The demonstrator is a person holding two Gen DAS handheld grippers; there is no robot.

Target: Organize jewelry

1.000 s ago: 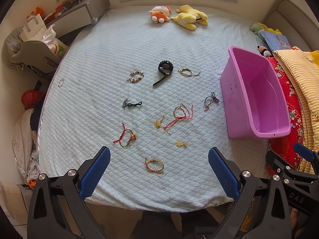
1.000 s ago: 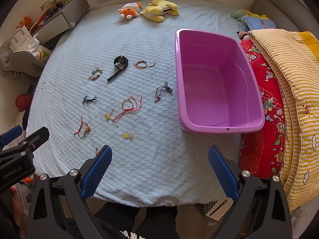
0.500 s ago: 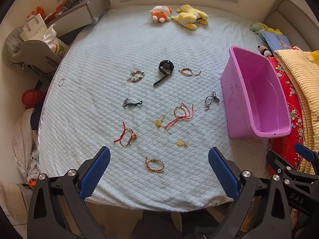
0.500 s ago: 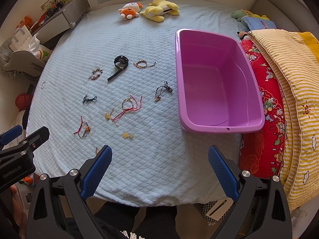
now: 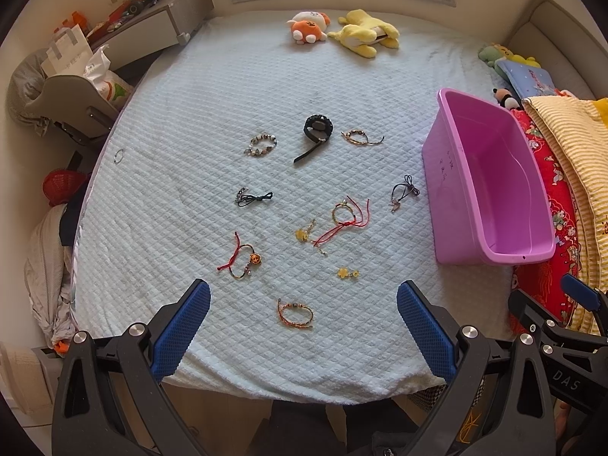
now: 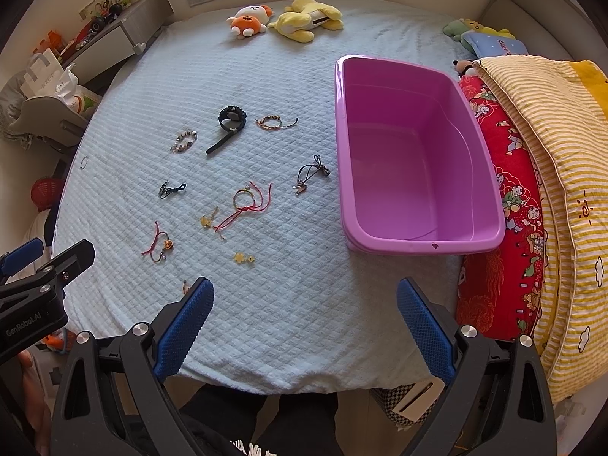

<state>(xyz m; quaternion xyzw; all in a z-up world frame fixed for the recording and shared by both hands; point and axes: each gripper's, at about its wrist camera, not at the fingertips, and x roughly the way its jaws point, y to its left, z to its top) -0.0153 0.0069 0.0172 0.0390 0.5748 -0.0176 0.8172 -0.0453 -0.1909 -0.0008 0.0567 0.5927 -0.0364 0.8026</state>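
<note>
Several bracelets and charms lie scattered on a pale blue quilted bed cover [image 5: 212, 87]. A woven orange bracelet [image 5: 295, 314] lies nearest, just ahead of my left gripper [image 5: 303, 304], which is open and holds nothing. Farther out are a red cord bracelet [image 5: 241, 258], yellow flower charms [image 5: 346, 273], a gold and red cord bracelet [image 5: 346, 217], a black watch [image 5: 317, 131] and a beaded bracelet [image 5: 260, 144]. An empty purple bin [image 6: 410, 159] stands on the right. My right gripper [image 6: 304, 304] is open over the bed's near edge, in front of the bin.
Two plush toys [image 5: 344, 30] lie at the far end of the bed. A red pillow [image 6: 505, 197] and a yellow striped blanket [image 6: 558, 174] border the bin on the right. A grey bedside shelf [image 5: 152, 22] and bags [image 5: 81, 64] stand at the far left.
</note>
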